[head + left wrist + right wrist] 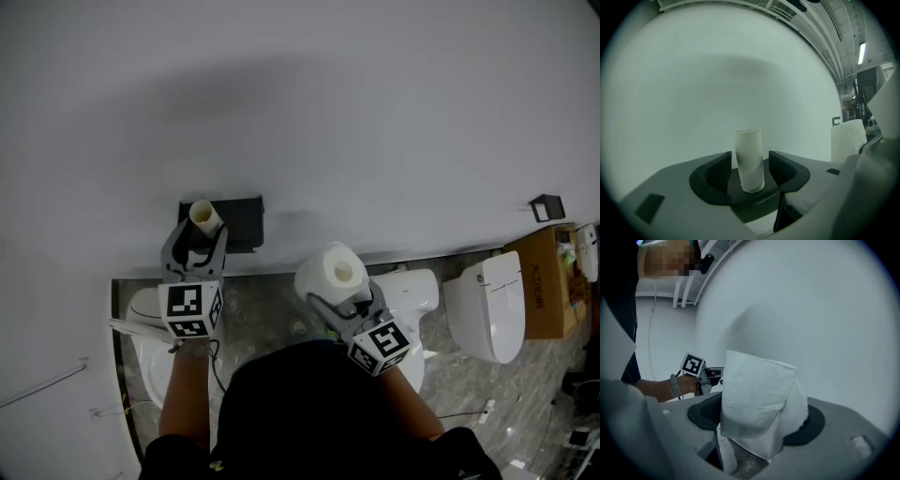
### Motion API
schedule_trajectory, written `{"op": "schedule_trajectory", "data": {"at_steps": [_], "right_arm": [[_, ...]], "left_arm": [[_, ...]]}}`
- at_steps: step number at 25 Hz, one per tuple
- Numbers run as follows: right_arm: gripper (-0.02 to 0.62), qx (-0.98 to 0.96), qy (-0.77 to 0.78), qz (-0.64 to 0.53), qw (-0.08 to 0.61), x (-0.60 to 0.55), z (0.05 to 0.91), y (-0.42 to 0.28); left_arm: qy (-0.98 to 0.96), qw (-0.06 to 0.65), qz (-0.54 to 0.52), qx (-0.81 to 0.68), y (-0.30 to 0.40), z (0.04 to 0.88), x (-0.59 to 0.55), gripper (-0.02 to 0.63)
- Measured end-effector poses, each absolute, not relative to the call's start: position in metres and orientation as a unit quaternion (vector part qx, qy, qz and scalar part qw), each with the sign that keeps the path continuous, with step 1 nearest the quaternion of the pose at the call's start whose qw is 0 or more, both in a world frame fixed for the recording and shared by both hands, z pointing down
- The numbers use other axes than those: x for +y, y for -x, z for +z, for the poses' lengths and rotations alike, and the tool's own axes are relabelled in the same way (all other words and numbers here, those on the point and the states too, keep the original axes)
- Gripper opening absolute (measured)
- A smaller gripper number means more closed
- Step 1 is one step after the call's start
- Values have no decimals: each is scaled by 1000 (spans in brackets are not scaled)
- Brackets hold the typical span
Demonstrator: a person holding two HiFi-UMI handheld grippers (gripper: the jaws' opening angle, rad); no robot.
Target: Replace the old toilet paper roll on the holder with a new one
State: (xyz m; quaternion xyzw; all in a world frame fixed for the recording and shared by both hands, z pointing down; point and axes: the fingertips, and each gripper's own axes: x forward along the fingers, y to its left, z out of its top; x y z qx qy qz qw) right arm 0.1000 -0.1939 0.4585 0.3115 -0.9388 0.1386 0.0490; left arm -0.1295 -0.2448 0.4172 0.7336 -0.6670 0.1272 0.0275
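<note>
Head view only: holder [242,220] | L claw [750,158] open, tube [749,161] loose | R claw [759,417] grips roll [757,392]

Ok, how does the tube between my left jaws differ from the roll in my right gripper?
The tube is thin, bare cardboard; the roll is fat with white paper. The tube stands loose between the left gripper's open jaws, with the pads not pressing it; the roll is clamped in the right gripper, its loose end draped in front. Both are hollow cylinders, held up near the wall.
</note>
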Motion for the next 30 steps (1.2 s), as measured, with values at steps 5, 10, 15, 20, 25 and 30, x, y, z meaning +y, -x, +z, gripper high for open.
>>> {"op": "schedule_trajectory", "data": {"at_steps": [5,10,15,20,25,30], "right_arm": [[367,-937,-317,139,48,-196,458,-103],[367,-937,-316,139,50,-198,459,-102],[367,-940,-307,139,50,-203,458,-103],[367,-947,-287,136,50,-204,455,-86],[367,-959,-245,131,51,-204,451,-62],[367,-970,-196,132,56,-193,452,-31]], "left_arm": [[-738,35,131,-661,129,421,-249,214],[-739,35,126,-661,131,423,-249,181],[-735,21,109,-668,133,404,-247,181],[-723,-5,87,-685,153,374,-225,181],[-685,-8,87,-723,185,366,-186,181],[-647,15,88,-757,211,379,-142,181]]}}
